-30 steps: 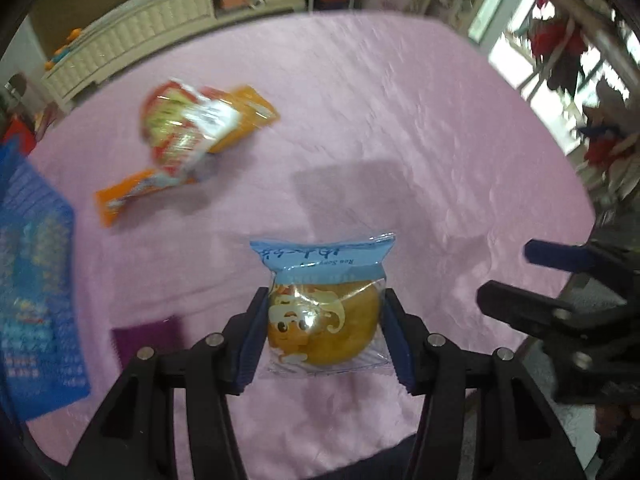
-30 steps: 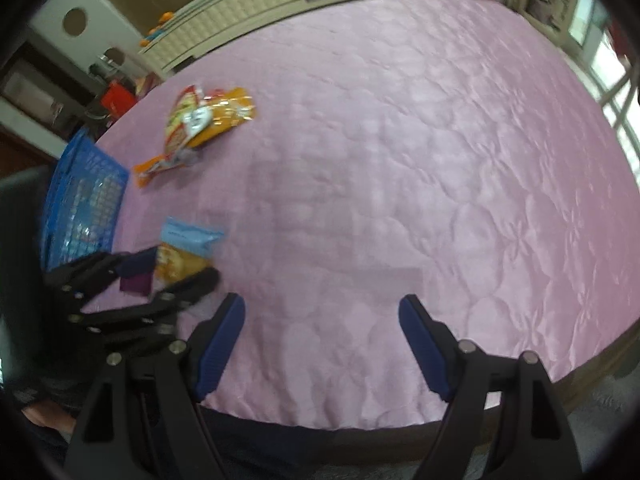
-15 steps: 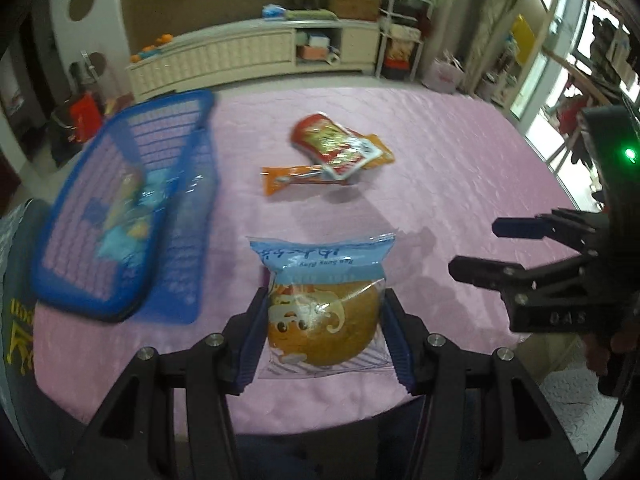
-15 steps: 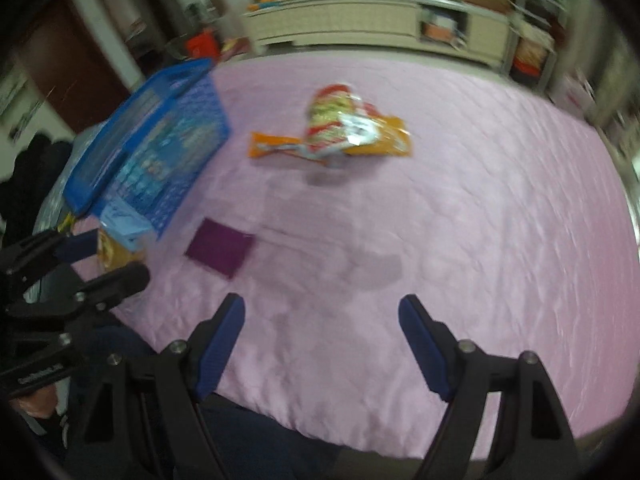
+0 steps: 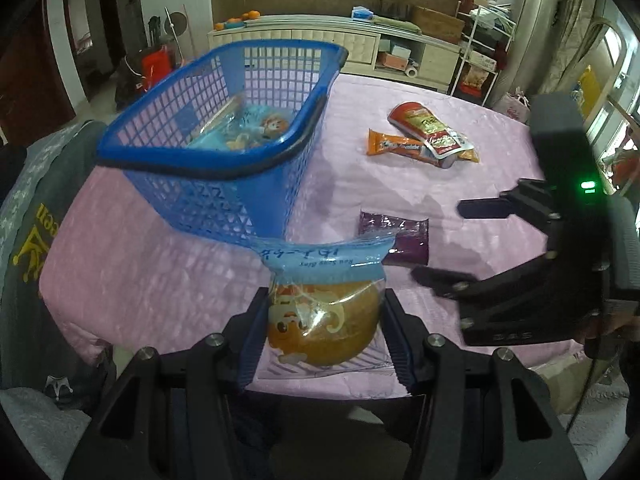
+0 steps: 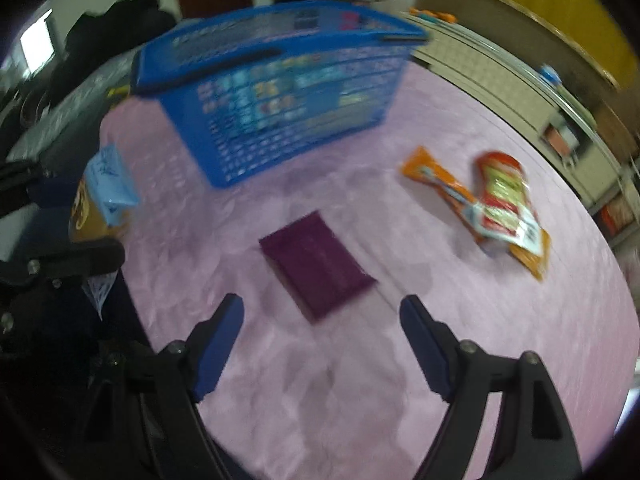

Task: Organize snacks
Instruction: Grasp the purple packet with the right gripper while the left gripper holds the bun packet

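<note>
left gripper (image 5: 324, 332) clamps bun packet (image 5: 322, 320) near blue basket (image 5: 224, 168)
right gripper (image 6: 322, 340) jaws wide apart, empty, above purple packet (image 6: 318, 264)

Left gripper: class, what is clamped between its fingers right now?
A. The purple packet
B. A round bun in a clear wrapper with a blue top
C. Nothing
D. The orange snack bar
B. The left gripper pinches the wrapped bun; the purple packet lies on the table.
</note>
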The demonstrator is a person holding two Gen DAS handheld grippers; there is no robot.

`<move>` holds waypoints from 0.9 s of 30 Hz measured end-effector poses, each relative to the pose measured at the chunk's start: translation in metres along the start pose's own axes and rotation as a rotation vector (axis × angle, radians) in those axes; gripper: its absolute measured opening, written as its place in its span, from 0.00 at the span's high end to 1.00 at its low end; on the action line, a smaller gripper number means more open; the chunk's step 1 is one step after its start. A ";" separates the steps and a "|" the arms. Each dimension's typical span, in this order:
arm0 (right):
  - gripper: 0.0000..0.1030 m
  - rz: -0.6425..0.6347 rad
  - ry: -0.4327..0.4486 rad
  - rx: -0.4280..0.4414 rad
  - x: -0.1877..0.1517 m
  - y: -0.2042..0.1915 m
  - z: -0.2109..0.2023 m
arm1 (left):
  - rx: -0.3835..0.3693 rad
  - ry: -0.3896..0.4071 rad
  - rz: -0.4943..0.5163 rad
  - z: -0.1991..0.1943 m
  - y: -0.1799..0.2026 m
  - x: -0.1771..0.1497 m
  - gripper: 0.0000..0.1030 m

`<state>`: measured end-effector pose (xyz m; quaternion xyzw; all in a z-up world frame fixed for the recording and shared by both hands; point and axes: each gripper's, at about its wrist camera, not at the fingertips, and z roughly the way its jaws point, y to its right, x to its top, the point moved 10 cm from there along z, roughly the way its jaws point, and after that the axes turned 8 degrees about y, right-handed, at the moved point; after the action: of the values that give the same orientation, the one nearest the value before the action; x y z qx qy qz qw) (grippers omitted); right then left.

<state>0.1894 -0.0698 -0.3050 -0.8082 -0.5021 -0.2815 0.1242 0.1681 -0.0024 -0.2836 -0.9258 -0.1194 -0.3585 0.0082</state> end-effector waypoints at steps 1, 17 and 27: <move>0.19 -0.013 -0.011 0.001 0.000 -0.001 0.010 | -0.010 -0.001 -0.006 0.003 -0.001 -0.002 0.50; 0.17 -0.028 -0.039 0.071 0.006 0.022 0.055 | -0.060 -0.054 -0.053 0.043 -0.008 -0.017 0.50; 0.44 0.005 0.035 -0.017 0.003 0.003 0.028 | -0.070 -0.010 -0.066 0.026 -0.014 -0.015 0.50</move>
<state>0.2022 -0.0553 -0.3252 -0.8055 -0.4952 -0.2998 0.1267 0.1709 0.0104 -0.3138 -0.9229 -0.1372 -0.3580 -0.0368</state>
